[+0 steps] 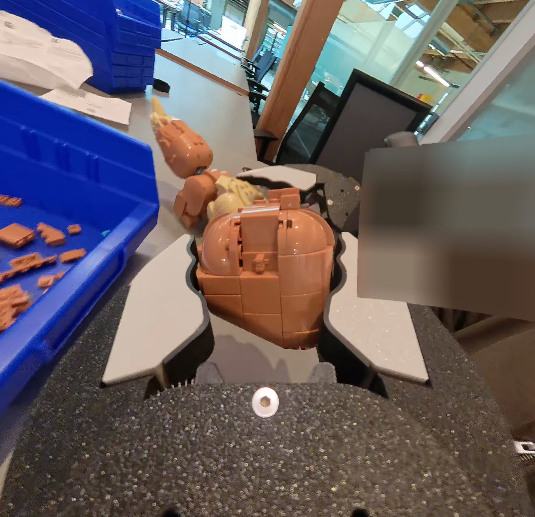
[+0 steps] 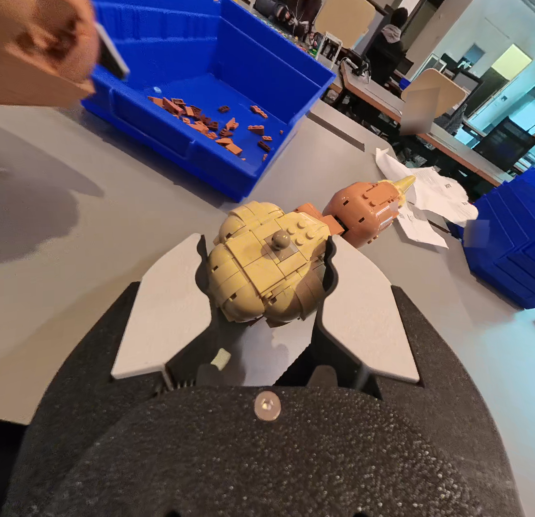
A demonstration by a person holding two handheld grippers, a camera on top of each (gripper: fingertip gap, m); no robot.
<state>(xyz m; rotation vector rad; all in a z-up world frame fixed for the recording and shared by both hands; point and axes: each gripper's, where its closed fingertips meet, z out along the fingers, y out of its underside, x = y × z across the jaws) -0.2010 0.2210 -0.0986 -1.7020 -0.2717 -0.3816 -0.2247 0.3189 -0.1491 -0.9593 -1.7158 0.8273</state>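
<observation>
Brick-built figure (image 1: 265, 274), brown and tan, held above grey bench (image 2: 86, 214) by both tools. Left hand-held gripper (image 1: 265, 268) closed on brown rounded end, both fingers touching its sides. Right hand-held gripper (image 2: 265, 271) closed on tan rounded section (image 2: 260, 271), grey ball stud on top. Brown limb with pale cone tip (image 2: 367, 214) sticks out beyond tan section. Blue bin (image 2: 202, 98) with loose brown bricks (image 2: 214, 127) on bench near figure. White papers (image 2: 428, 196) and stacked blue bins (image 2: 506, 257) near far bench edge.
</observation>
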